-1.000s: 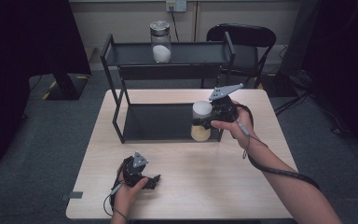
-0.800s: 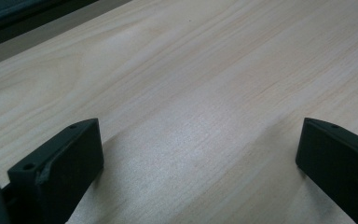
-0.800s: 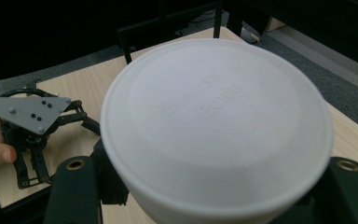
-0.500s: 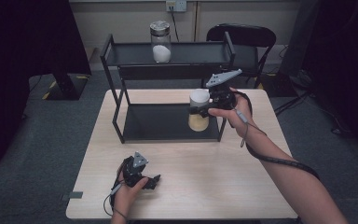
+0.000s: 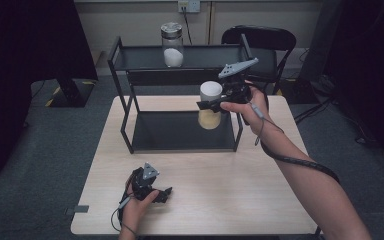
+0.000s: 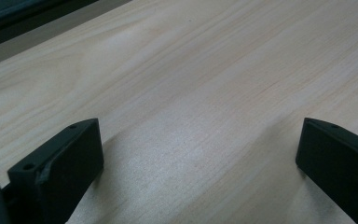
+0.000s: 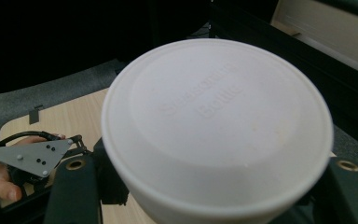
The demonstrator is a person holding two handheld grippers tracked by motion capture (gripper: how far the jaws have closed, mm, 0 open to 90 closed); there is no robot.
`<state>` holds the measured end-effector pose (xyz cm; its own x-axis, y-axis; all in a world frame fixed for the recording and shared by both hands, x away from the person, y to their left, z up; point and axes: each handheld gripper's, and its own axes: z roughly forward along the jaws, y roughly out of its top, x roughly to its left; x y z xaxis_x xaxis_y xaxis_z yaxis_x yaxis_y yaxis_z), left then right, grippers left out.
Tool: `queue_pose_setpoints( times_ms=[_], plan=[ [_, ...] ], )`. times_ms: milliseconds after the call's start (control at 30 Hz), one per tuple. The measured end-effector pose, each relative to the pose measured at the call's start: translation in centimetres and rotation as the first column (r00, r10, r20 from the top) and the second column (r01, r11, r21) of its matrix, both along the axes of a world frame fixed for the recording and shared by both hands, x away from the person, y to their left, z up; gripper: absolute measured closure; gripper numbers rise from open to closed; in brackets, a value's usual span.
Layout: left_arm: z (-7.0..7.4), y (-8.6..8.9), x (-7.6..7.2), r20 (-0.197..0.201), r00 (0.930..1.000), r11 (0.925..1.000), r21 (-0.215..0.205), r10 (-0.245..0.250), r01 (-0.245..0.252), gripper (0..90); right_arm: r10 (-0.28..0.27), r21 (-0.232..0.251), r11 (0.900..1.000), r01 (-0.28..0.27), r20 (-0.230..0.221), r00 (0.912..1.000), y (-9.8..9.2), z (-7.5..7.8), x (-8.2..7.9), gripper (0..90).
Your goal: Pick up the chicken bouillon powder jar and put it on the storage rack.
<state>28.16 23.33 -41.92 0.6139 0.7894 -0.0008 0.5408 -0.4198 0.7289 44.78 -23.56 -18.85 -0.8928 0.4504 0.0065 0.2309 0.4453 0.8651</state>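
Near the table's front edge the left gripper [image 5: 166,192] rests with jaws wide apart, empty; farther right, the right gripper [image 5: 207,104] clamps the white-lidded jar [image 5: 209,112] in mid-air above the rack's [image 5: 125,130] lower shelf; shelving it remains, likely beside the far jar [image 5: 172,44]

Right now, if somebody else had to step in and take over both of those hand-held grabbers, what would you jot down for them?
Right gripper: shut on the white-lidded clear jar with yellowish contents, held in the air at the right end of the black metal two-tier shelf, between its tiers.
Left gripper: open, holding nothing, resting on the light wooden table near its front edge.
Second jar, clear with a silver lid and white contents, stands on the top tier.
Done: the yellowish jar is gripped and off the surface.
Left: probably setting it on the top tier, then letting go.
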Motion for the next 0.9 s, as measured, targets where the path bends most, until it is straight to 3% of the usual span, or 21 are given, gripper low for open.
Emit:
queue_pose_setpoints(
  times_ms=[900],
  plan=[
    [0.0, -0.1, 0.0, 0.0, 1.0, 1.0, -0.001, 0.003, -0.003, 0.0, -0.057, 0.004, 0.998, 0.057, 0.025, 0.9981, 0.2, 6.8, 0.6, 34.4]
  ],
)
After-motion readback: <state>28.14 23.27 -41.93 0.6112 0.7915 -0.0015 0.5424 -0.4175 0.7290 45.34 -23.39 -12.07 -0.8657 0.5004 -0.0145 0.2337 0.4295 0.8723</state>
